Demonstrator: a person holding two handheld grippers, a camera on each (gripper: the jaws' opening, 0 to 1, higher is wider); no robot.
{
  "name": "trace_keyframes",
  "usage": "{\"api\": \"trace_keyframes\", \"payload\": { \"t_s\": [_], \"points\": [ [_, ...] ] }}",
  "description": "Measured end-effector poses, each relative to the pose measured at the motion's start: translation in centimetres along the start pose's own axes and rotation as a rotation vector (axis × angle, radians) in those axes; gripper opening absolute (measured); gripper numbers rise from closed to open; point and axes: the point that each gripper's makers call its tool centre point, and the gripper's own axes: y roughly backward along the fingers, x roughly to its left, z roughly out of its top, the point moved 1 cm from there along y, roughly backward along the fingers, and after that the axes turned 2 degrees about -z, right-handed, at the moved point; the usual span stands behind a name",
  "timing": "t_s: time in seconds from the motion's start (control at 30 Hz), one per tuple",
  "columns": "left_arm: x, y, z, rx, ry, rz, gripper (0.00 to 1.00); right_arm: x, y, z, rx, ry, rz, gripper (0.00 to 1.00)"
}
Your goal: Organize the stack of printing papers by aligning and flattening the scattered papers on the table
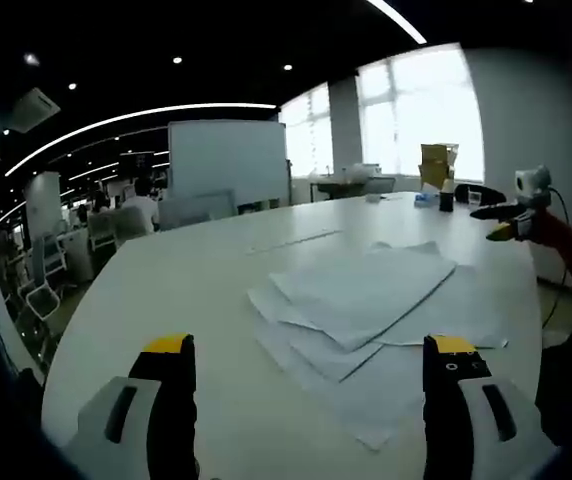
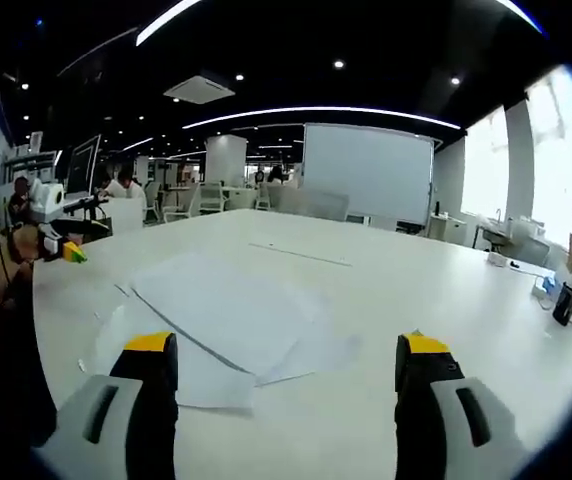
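Several white printing papers (image 1: 361, 300) lie fanned out and overlapping, corners askew, on a large white table (image 1: 196, 290). My left gripper (image 1: 311, 346) hangs just before the pile, open, its yellow-tipped jaws wide apart with nothing between them. The right gripper (image 1: 511, 218) comes in from the right beyond the papers, held by an orange-sleeved arm. In the right gripper view the same papers (image 2: 221, 315) spread ahead of my right gripper (image 2: 286, 345), which is open and holds nothing. The left gripper (image 2: 66, 248) shows at the left edge over the table (image 2: 416, 290).
A whiteboard (image 1: 228, 160) stands past the table's far end, also seen as whiteboard (image 2: 371, 170). A yellow box (image 1: 438, 165) and a dark bottle (image 1: 447, 198) sit at the far corner by the window. Office chairs (image 1: 41, 290) line the left edge; people sit in the background.
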Motion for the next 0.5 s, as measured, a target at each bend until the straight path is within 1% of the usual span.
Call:
{"api": "trace_keyframes", "payload": {
  "t_s": [0.5],
  "points": [
    [-0.04, -0.01, 0.01, -0.005, 0.003, 0.004, 0.97, -0.2, -0.01, -0.03, -0.005, -0.004, -0.002, 0.84]
  ]
}}
